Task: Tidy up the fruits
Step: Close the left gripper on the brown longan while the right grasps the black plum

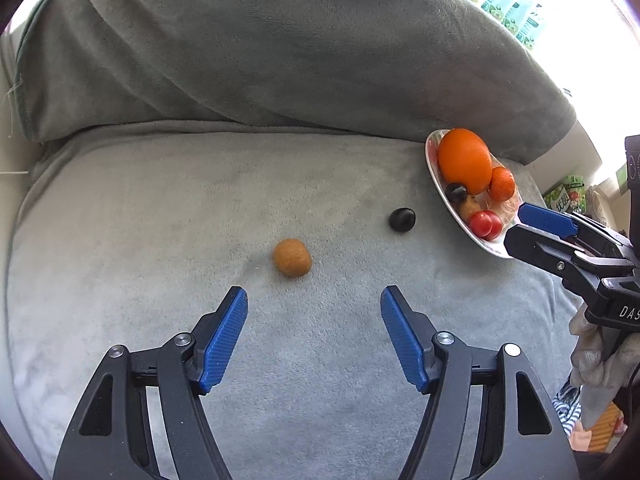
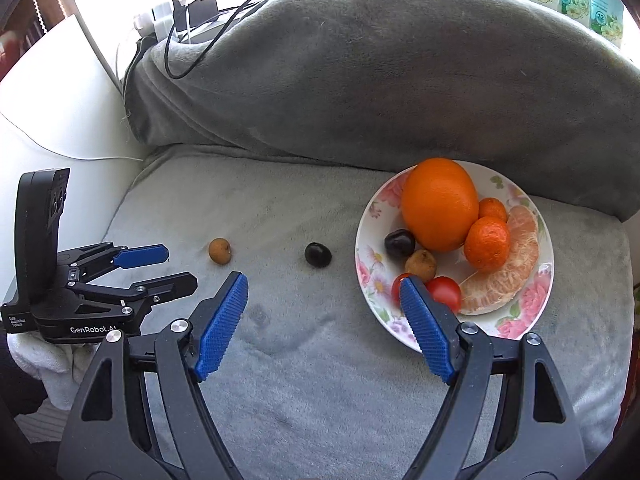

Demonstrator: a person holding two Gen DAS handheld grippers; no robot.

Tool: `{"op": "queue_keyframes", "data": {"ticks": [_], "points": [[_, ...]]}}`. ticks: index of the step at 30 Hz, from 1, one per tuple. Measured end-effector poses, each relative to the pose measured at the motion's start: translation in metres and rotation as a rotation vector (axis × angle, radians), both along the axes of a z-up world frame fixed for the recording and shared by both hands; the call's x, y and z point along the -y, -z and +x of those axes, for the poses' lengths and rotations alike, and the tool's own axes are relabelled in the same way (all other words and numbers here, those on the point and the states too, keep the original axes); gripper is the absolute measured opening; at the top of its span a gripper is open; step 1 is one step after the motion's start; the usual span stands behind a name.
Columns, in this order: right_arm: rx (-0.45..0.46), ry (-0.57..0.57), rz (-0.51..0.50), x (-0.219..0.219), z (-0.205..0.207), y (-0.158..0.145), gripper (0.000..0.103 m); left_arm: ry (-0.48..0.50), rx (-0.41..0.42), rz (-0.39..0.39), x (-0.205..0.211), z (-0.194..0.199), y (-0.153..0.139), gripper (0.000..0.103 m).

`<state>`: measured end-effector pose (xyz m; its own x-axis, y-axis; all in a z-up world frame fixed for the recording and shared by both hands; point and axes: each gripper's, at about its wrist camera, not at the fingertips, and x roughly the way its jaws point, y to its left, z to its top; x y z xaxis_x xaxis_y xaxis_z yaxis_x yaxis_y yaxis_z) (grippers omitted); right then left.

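Lying loose mid-cushion (image 1: 160,220), apart from the plate (image 2: 366,264) at its right edge: brown fruit (image 1: 292,257), dark fruit (image 1: 401,220). Left gripper (image 1: 314,304), jaws spread and empty, faces the brown one; right gripper (image 2: 322,292) likewise gapes.

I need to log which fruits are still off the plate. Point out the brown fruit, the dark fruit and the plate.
Brown fruit (image 1: 292,258), left wrist view, centre of its skin.
Dark fruit (image 2: 317,255), right wrist view, its middle.
Plate (image 2: 370,280), right wrist view, bare left rim.
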<state>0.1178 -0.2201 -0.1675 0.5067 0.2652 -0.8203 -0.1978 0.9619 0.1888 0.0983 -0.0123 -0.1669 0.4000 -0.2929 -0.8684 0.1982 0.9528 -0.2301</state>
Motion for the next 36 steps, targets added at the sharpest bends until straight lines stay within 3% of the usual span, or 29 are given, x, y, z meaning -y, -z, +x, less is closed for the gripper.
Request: {"op": "queue_keyframes", "data": {"ticks": [12, 25, 36], "points": [[-0.074, 0.105, 0.045, -0.019, 0.015, 0.04, 0.053, 0.027, 0.004, -0.048, -0.013, 0.006, 0.014, 0.048], [-0.075, 0.208, 0.023, -0.03, 0.037, 0.065, 0.044, 0.092, 0.011, -0.095, -0.017, 0.023, 0.029, 0.042], [-0.082, 0.254, 0.005, -0.036, 0.053, 0.076, 0.044, 0.138, 0.024, -0.088, -0.009, 0.032, 0.034, 0.038]]}}
